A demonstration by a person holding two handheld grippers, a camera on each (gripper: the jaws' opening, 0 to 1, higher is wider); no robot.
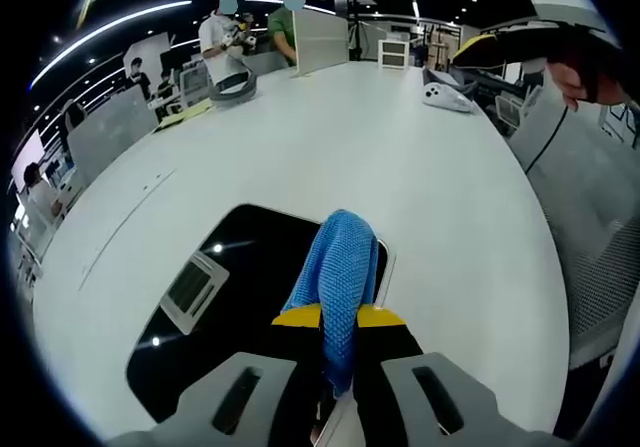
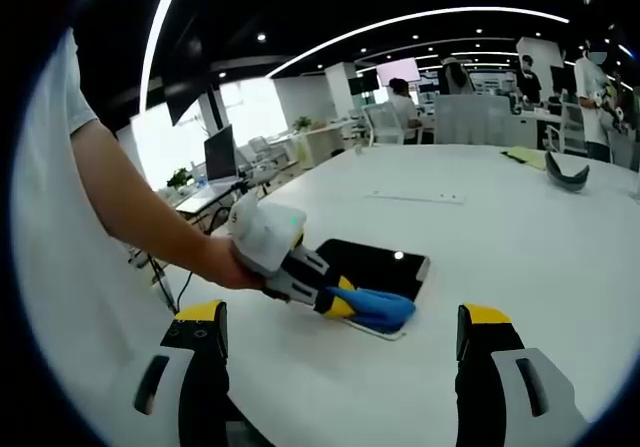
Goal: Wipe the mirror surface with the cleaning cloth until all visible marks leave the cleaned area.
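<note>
Here, a flat rectangular mirror with a dark reflecting face is seen lying on the round white worktop. In the left gripper view, a blue knitted cleaning cloth is gripped between the yellow-tipped jaws of the left claw, which are closed tightly on it; the cloth is draped down onto the near right part of the mirror. Ceiling lights are reflected in the glass, a detail better seen here than in the right gripper view.

From the right gripper view, the left claw is seen from the side, held in a person's hand, with the cloth pressed onto the mirror at its near edge. The right claw is held wide apart with nothing between its jaws, raised above the worktop, well apart from the mirror.
</note>
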